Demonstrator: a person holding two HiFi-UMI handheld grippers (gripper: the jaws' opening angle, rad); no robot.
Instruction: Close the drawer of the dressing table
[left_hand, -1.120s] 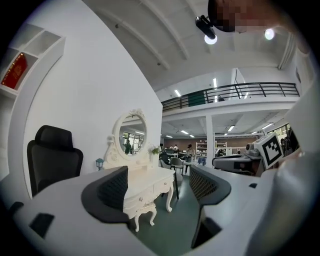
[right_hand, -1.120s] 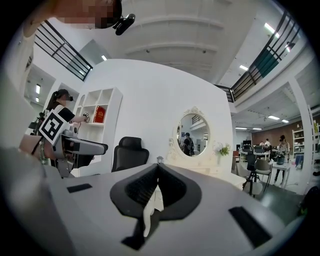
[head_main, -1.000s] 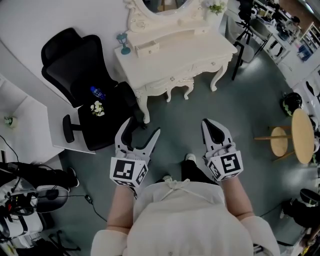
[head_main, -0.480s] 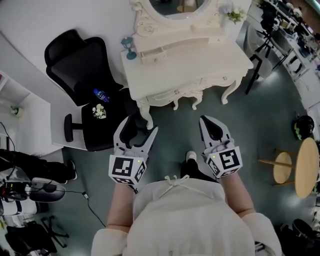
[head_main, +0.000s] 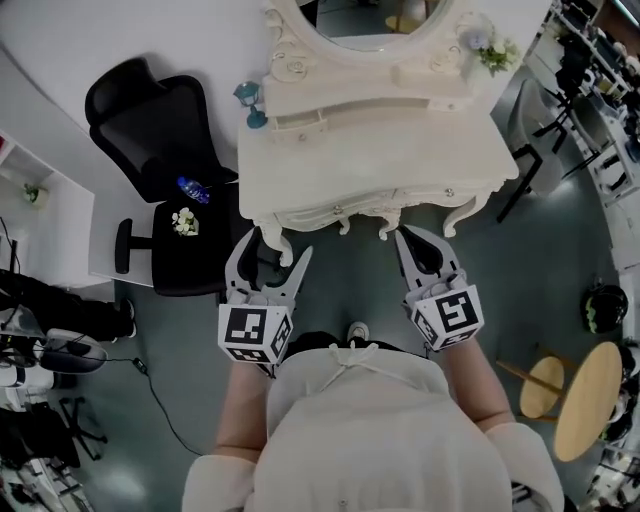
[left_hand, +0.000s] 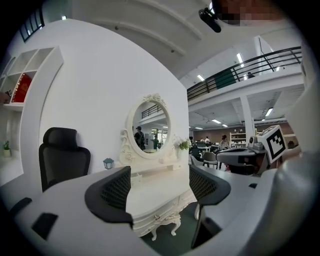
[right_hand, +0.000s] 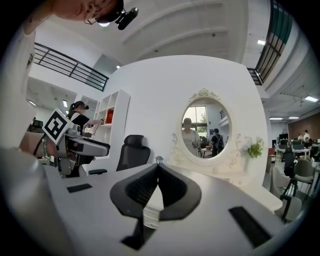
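Note:
The white dressing table (head_main: 430, 160) with its oval mirror (head_main: 365, 20) stands just ahead of me. A small drawer (head_main: 298, 120) on its upper shelf sticks out a little at the left. My left gripper (head_main: 272, 250) is open and empty, close to the table's front edge at the left leg. My right gripper (head_main: 407, 237) is shut on nothing, just before the front edge. In the left gripper view the table (left_hand: 160, 200) and the small drawer (left_hand: 136, 176) show between the parted pads of the left gripper (left_hand: 160, 187). In the right gripper view the right gripper (right_hand: 158, 169) has its tips touching below the mirror (right_hand: 204, 127).
A black office chair (head_main: 150, 110) stands left of the table, with a blue bottle (head_main: 192, 188) and a small posy (head_main: 184, 220) on its seat. A teal lamp (head_main: 250, 100) and a plant (head_main: 495, 50) stand on the table. A round wooden table (head_main: 590, 400) is at the lower right.
The person has walked up to the dressing table, so both grippers are now close to its front edge. The left stays open and the right stays shut.

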